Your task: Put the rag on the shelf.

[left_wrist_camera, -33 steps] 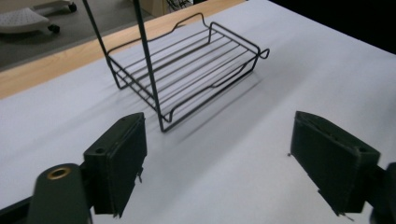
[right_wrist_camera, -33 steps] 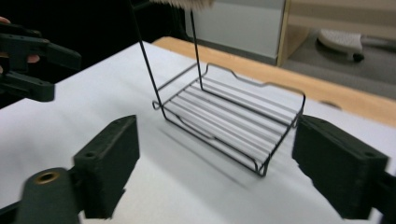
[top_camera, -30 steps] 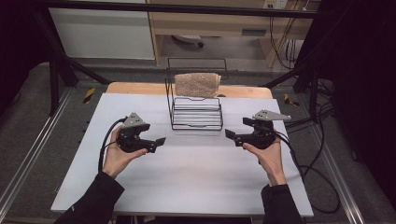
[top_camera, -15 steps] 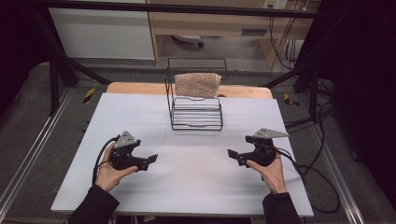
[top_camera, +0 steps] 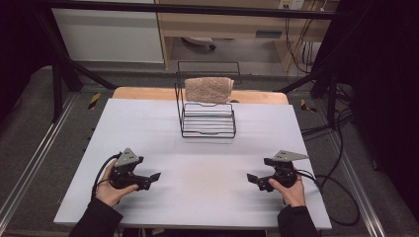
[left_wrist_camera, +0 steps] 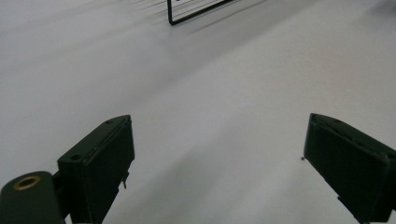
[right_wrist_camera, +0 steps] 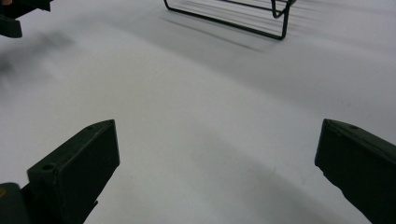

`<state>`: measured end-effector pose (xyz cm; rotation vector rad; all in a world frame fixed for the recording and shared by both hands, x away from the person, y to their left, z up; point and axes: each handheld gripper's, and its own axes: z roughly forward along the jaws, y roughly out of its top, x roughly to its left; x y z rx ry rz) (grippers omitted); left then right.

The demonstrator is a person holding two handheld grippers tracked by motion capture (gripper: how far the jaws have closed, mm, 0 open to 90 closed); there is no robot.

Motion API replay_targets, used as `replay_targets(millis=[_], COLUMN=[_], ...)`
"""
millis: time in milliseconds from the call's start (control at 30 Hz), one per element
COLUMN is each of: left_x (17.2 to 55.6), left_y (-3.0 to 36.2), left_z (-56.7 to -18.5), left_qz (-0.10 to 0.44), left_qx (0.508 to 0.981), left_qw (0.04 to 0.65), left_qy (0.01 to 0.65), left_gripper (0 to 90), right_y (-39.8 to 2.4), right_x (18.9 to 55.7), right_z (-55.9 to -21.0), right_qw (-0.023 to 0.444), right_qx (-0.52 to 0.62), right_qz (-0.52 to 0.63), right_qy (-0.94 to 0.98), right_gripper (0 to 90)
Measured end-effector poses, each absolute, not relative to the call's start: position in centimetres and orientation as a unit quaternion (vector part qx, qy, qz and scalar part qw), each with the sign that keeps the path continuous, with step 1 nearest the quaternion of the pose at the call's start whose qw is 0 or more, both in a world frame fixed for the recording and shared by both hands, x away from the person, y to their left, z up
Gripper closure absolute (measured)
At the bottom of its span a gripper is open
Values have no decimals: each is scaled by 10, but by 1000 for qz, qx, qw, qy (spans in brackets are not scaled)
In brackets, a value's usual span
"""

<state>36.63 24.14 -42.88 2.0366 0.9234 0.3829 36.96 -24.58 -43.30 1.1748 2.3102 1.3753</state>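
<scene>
My left gripper (top_camera: 154, 177) and right gripper (top_camera: 253, 178) sat low over the white table (top_camera: 207, 163), jaws having just spread wide with nothing between them. Well ahead of both, between their lines, stood the wire rack (top_camera: 207, 121), the folded brown towel (top_camera: 208, 89) draped over its far rail.

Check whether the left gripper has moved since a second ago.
Yes. The left gripper has drawn back toward the table's near edge, farther from the black wire rack, jaws open and empty.
</scene>
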Motion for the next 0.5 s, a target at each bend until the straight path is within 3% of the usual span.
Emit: replay_targets(millis=[500], left_x=[363], left_y=[257], left_z=[-441], left_qz=[148], left_qx=[816], left_qw=[412], left_qy=[378], left_gripper=[53], right_y=[-264], right_x=[363], right_z=[-447], right_qw=[105], right_qx=[411], right_qz=[445], right_qy=[788], right_gripper=[6])
